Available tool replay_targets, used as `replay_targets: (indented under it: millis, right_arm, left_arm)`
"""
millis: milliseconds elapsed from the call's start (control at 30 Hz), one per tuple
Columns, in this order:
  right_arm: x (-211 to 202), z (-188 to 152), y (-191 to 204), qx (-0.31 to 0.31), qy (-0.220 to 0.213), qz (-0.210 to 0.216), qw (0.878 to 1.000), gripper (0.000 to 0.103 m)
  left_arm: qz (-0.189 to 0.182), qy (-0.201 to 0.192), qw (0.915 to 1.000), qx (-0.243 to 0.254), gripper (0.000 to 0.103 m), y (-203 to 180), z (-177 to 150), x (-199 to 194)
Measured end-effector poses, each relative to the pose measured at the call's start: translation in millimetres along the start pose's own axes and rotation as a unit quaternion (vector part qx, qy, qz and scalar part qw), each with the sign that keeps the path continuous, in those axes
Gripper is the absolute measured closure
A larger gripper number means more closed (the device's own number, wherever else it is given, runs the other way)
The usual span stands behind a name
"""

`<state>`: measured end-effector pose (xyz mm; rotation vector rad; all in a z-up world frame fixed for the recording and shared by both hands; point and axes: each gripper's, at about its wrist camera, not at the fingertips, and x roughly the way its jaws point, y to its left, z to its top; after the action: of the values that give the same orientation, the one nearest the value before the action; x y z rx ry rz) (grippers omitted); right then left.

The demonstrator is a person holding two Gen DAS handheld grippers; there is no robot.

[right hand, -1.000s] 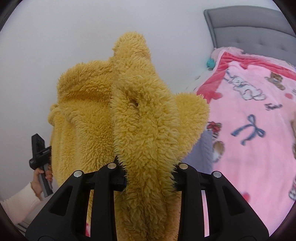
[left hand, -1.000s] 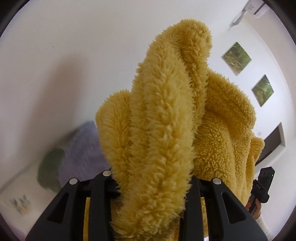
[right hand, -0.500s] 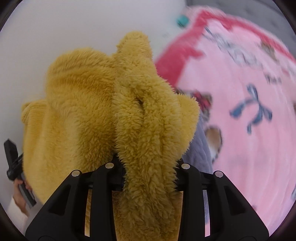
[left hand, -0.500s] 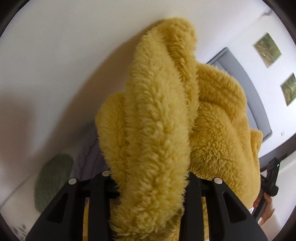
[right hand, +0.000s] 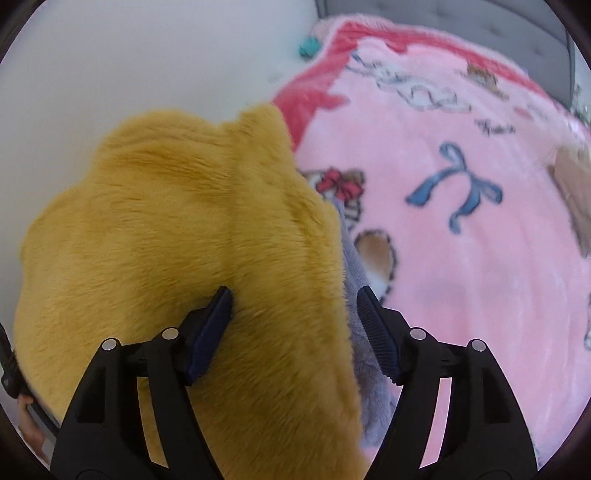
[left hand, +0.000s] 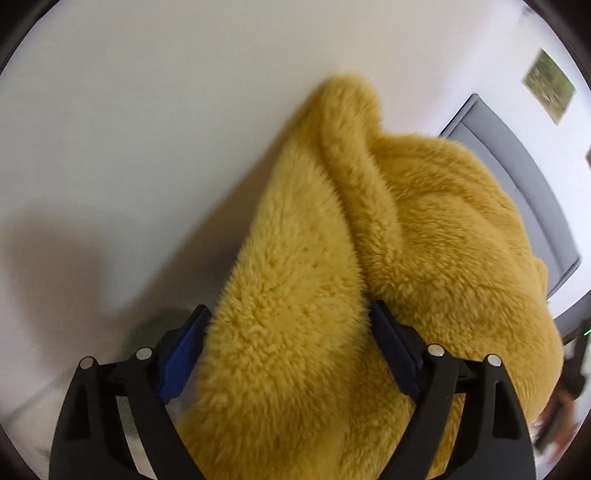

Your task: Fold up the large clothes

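**Spotter:** Both sets of jaws have spread, and that is the change to note. Half a second back your left gripper point(left hand: 288, 325) and your right gripper point(right hand: 295, 302) were each pinching a thick bunch of the yellow fleece garment point(left hand: 424, 258). Now the blue pads point(left hand: 184, 350) stand well apart, and the pile only lies loosely between them.

**Operator:** So you've let it go?

**Spotter:** I'd judge so. Fleece sits in both gaps with nothing squeezing it. In your right view the garment point(right hand: 177, 240) is streaked with blur, so it looks to be falling or settling toward the pink blanket point(right hand: 480, 258). That suggests you have just laid one fold over and dropped it.

**Operator:** Where does it end up?

**Spotter:** At the left side of the bed, as your right camera sees it. Its edge runs from the red border point(right hand: 306, 99) down past a strip of grey cloth point(right hand: 354, 295) by your right-hand pad. I can't tell whether that grey piece is part of the garment.

**Operator:** Room to work?

**Spotter:** Plenty to your right: the blanket spreads wide and mostly bare, up to the grey headboard point(right hand: 443, 14). Left of the garment is only white wall point(right hand: 129, 55), close by. If you smooth or fold again, work rightward over the blanket, and back both grippers out without snagging the pile.
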<state>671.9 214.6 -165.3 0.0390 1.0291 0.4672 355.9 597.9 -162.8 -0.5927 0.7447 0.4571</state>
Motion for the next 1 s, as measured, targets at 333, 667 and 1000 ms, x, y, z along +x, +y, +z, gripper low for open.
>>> replay_targets:
  millis: [333, 667, 1000]
  right_arm:
    - [-135.3, -29.2, 70.4, -0.078, -0.062, -0.108, 0.989, 0.008]
    - [-258.4, -77.1, 129.1, -0.089, -0.100, -0.089, 0.987, 0.008]
    - [-351.1, -111.3, 164.0, -0.111, -0.177, -0.064, 0.976, 0.008]
  left_arm:
    - [0.077, -0.050, 0.9888, 0.117, 0.005, -65.7, -25.9, -135.2]
    - [0.111, -0.120, 0.9760, 0.144, 0.005, -139.0, -20.9, -238.4]
    - [0.088, -0.142, 0.9694, 0.180, 0.005, -197.8, -36.4, -307.3]
